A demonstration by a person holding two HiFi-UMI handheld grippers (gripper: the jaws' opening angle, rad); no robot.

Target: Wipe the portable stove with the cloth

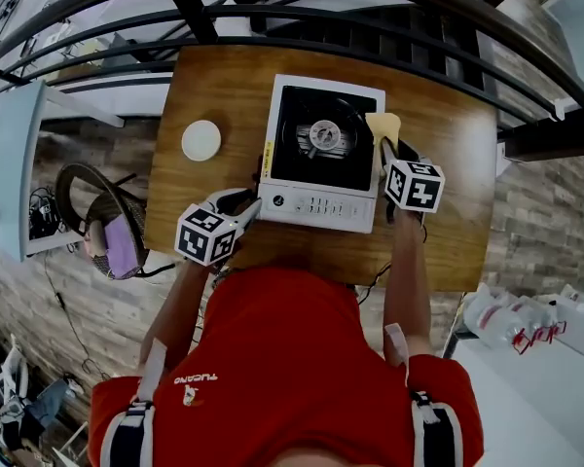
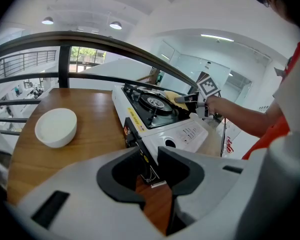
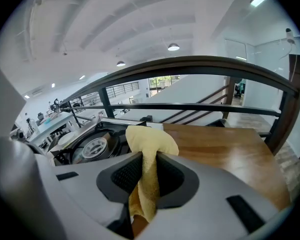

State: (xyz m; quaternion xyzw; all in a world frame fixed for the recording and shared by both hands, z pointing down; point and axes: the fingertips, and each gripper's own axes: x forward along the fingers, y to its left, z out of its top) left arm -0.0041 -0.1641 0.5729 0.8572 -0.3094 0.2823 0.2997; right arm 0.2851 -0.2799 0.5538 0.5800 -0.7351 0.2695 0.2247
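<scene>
The portable stove (image 1: 316,205), white with a black top and a round burner (image 3: 94,146), stands mid-table. My right gripper (image 1: 384,146) is at the stove's right rear edge, shut on a yellow cloth (image 3: 150,144) that bunches up above the jaws. In the head view the cloth (image 1: 383,125) lies over the stove's right rim. My left gripper (image 2: 150,170) is at the stove's front-left corner (image 2: 135,139), jaws close together with that corner between them. In the head view the left gripper (image 1: 256,208) touches the same corner.
A white bowl (image 1: 201,140) sits on the wooden table (image 1: 448,163) left of the stove, also visible in the left gripper view (image 2: 56,127). A dark metal railing (image 1: 273,27) runs along the table's far edge. A cable hangs off the front edge.
</scene>
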